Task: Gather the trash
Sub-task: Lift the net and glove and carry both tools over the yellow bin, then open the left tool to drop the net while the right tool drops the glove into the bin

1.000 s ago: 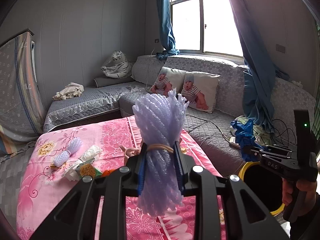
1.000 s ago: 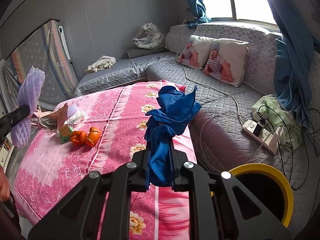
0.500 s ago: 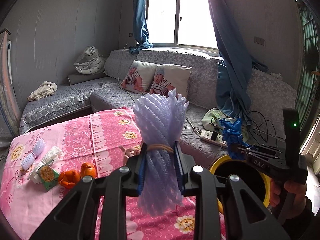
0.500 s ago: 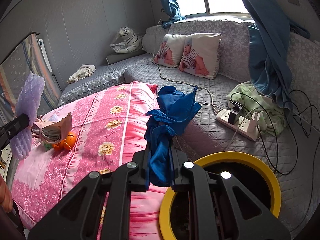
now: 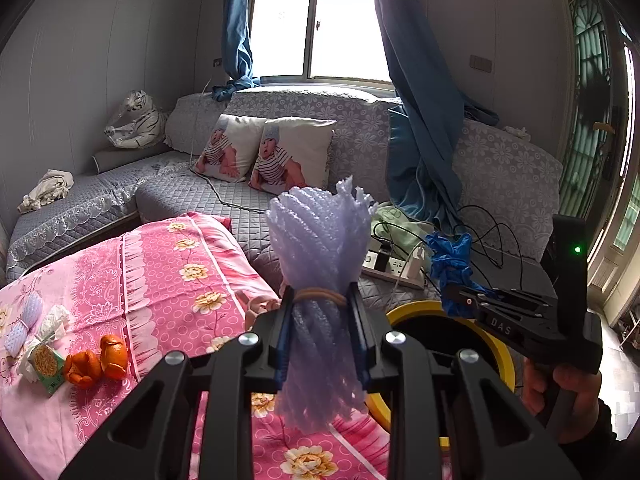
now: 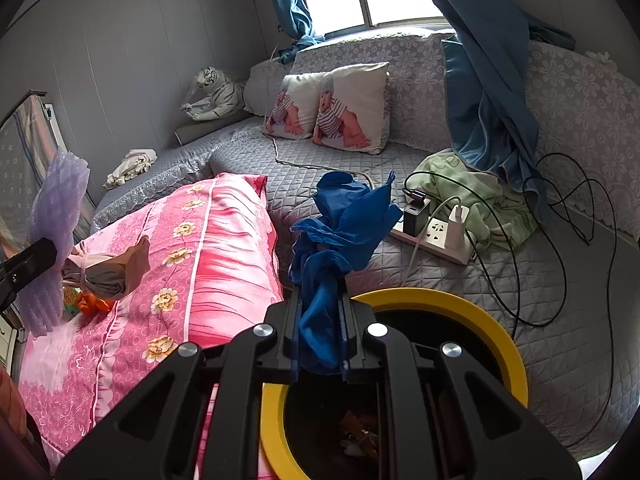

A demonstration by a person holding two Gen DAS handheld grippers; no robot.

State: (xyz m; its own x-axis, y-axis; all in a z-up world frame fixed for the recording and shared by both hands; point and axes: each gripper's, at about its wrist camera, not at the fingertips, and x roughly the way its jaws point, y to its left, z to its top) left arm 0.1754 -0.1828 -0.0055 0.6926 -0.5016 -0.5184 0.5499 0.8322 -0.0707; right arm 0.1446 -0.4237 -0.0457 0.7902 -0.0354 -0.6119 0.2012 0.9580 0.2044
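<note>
We see a table under a pink floral tablecloth, and on it, near its left edge in the left wrist view, a small cluster: two pieces of orange peel touching each other, a green packet just beside them, crumpled white tissue behind that, and a pale purple foam net at the far left. In the right wrist view a tan wad bound with a rubber band lies on the cloth beside the peel. Past the table's far corner we see the grey quilted sofa, which carries two baby-print pillows, a white power strip with chargers plugged in, a green cloth, a toy tiger and a crumpled cream cloth.
</note>
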